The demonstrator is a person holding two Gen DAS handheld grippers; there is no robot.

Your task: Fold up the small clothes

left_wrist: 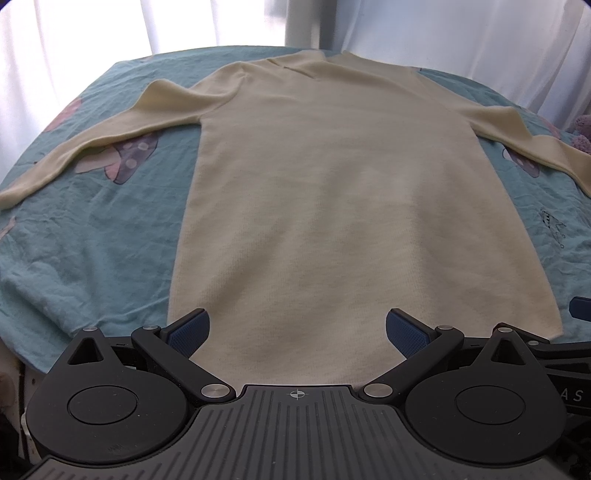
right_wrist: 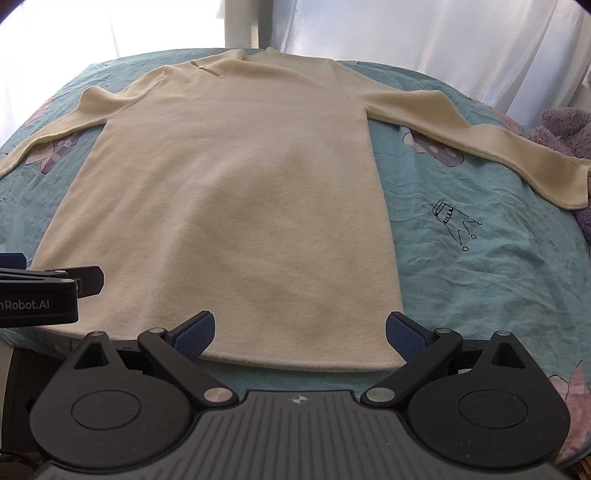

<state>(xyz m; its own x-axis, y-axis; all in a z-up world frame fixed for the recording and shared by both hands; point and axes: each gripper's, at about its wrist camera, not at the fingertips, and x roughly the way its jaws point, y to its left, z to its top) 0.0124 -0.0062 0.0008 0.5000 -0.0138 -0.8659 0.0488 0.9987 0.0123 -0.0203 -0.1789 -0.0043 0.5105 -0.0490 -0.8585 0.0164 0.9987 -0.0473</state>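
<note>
A cream long-sleeved knit top [left_wrist: 325, 192] lies flat on the teal sheet, neck far, hem near, both sleeves spread out to the sides. It also shows in the right wrist view [right_wrist: 229, 206]. My left gripper [left_wrist: 297, 332] is open and empty, hovering over the hem's left half. My right gripper [right_wrist: 299, 334] is open and empty, over the hem's right half near the bottom right corner. The left gripper's body [right_wrist: 44, 291] shows at the left edge of the right wrist view. The right gripper's fingertip [left_wrist: 581, 308] shows at the right edge of the left wrist view.
The teal bedsheet [left_wrist: 92, 229] with mushroom prints covers the surface. White curtains [left_wrist: 110, 26] hang behind. A purple plush toy [right_wrist: 565, 129] sits at the far right by the right sleeve's cuff. The bed's near edge runs just under the grippers.
</note>
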